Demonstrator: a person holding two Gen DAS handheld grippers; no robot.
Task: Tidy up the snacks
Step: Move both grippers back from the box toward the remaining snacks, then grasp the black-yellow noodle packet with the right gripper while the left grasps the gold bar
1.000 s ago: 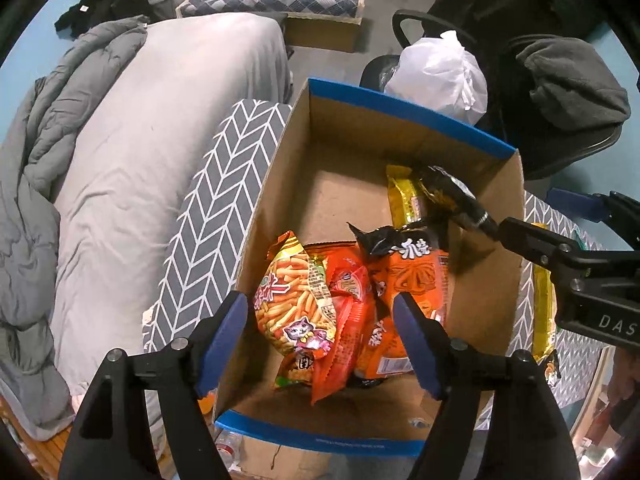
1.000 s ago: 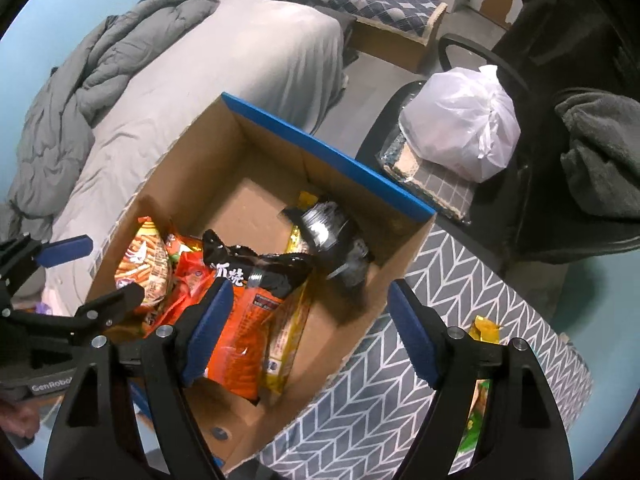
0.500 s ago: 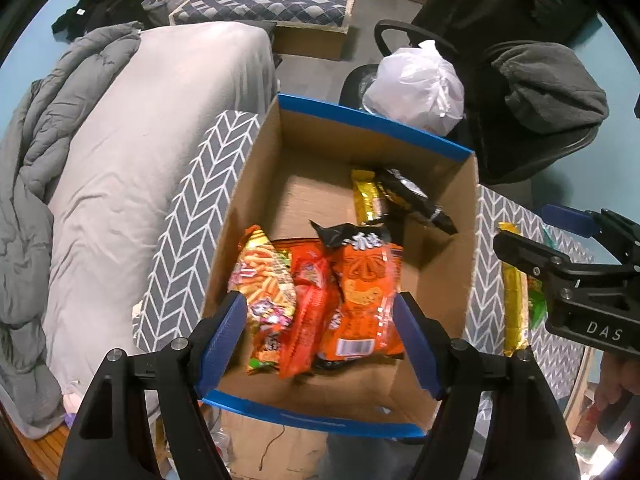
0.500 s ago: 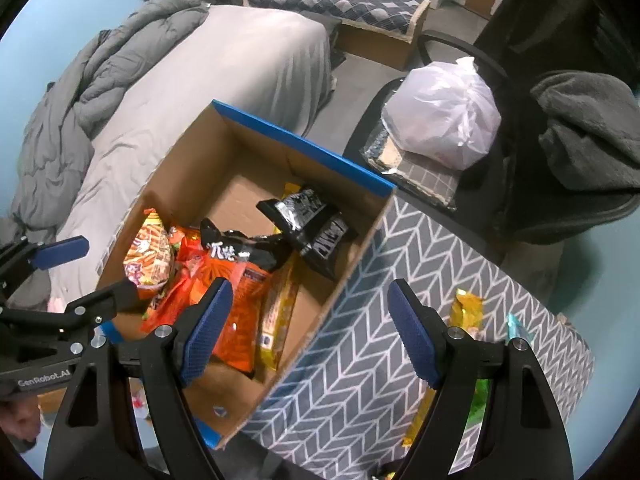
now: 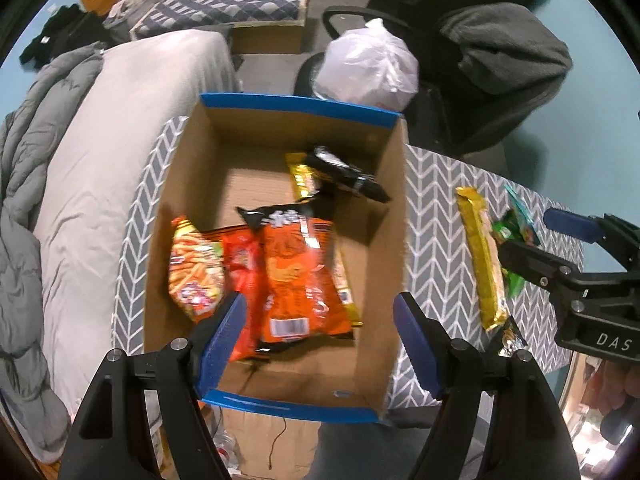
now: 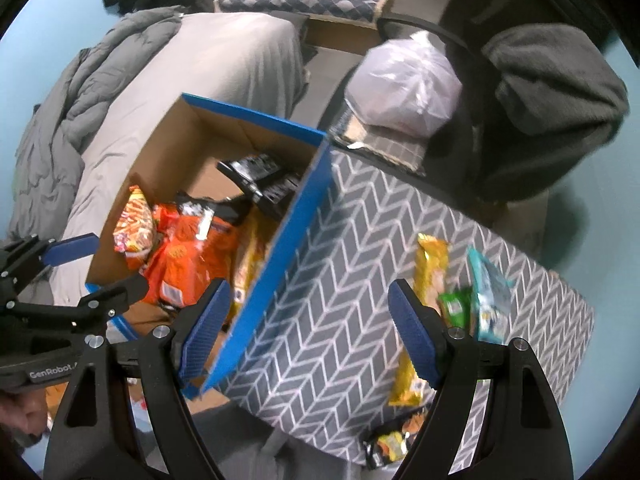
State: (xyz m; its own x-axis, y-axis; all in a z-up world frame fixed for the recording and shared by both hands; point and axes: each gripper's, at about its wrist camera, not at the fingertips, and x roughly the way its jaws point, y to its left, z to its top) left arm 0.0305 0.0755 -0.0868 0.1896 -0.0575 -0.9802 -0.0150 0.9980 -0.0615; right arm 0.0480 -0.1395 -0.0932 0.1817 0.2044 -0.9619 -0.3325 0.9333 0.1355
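Below the spread jaws of the left gripper [image 5: 316,334], in the left wrist view, a cardboard box [image 5: 394,216] with blue-edged flaps sits open on a grey chevron-patterned surface [image 5: 434,248]. Inside it, between and just ahead of the blue pads, lie an orange snack bag [image 5: 298,272], a red bag [image 5: 240,264] tucked against its left side and a bag printed with orange sticks [image 5: 194,268] further left; beyond them, toward the far wall, a gold packet [image 5: 300,176] leans with a black packet [image 5: 348,176] across it. The jaws stand wide apart with nothing between the pads, pointing steeply down into the box. Out past the right pad, on the patterned surface, a long gold bar [image 5: 482,260] lies lengthwise with a green packet [image 5: 510,236] just beside it, and the right gripper [image 5: 532,236] hovers over them from the right edge, its jaws parted and empty. In the right wrist view, the same box [image 6: 288,240] lies off the left pad, the orange bag [image 6: 188,256] and black packet [image 6: 260,176] visible in it. Between the pads is bare chevron fabric [image 6: 340,280]; just past the right pad lie the gold bar [image 6: 430,268], the green packet [image 6: 454,306] and a light blue packet [image 6: 486,300], touching one another, with a small black and yellow packet [image 6: 390,444] at the near edge. The right gripper [image 6: 308,334] aims steeply downward, jaws well apart and holding nothing, while the left gripper [image 6: 92,264] shows at the left edge, open over the box's near corner, a bit of hand [image 6: 22,412] beneath it.
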